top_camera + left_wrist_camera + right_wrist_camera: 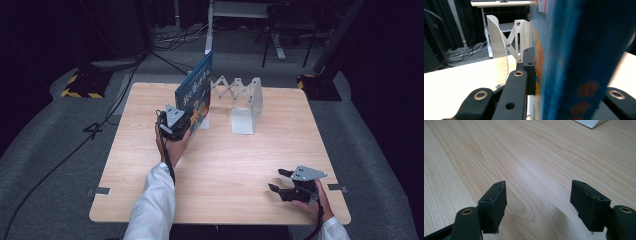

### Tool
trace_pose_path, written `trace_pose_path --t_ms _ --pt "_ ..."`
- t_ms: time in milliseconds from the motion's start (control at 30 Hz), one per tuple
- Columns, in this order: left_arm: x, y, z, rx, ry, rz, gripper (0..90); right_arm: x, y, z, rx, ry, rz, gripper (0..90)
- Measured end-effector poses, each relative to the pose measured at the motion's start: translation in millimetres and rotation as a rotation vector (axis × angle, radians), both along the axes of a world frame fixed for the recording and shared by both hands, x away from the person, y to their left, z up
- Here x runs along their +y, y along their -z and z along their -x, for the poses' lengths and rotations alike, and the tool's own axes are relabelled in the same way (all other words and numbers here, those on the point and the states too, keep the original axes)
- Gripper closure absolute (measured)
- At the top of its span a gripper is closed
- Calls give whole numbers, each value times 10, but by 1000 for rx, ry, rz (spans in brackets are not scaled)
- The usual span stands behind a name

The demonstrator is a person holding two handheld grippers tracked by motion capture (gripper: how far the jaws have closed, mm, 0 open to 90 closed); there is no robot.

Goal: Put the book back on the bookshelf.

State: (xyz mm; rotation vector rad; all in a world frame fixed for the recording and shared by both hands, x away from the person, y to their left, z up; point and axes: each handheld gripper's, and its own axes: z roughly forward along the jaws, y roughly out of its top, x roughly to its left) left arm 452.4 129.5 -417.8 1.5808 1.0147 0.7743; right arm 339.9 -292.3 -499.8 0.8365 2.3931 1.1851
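A blue picture book (198, 86) stands upright on the wooden table (235, 160), at the left end of a white accordion book rack (246, 101). My left gripper (189, 121) is shut on the book's near edge, with a hand behind it. In the left gripper view the book's blue cover (579, 50) sits between the black jaws, and the rack's curved white plate (499, 50) rises just beyond. My right gripper (277, 179) rests low near the table's front right, open. Nothing but bare wood lies between its fingers (495, 202).
The rack's white base (590, 122) shows at the top edge of the right gripper view. Beyond the table's far edge lie grey carpet, cables (175, 42) and stand legs. Bare wood stretches between the two grippers.
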Motion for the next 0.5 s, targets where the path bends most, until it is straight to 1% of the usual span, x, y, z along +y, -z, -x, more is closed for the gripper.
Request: trace_pose_path --t_ms 133,300,333,433,467,500 --pt "-6 -2 -51 9 -15 15 827 7 6 -2 4 -5 4 290" --pt "18 1 -120 25 -34 38 826 25 11 9 8 -23 28 261" --pt "17 3 -136 26 -42 50 826 30 13 11 9 -27 38 257" --pt "9 3 -172 26 -49 54 826 49 18 20 10 -38 53 250" --pt "3 0 -187 26 -51 47 825 54 20 21 11 -42 59 250" --pt "-8 -2 -194 26 -53 48 825 60 25 21 10 -42 62 250"
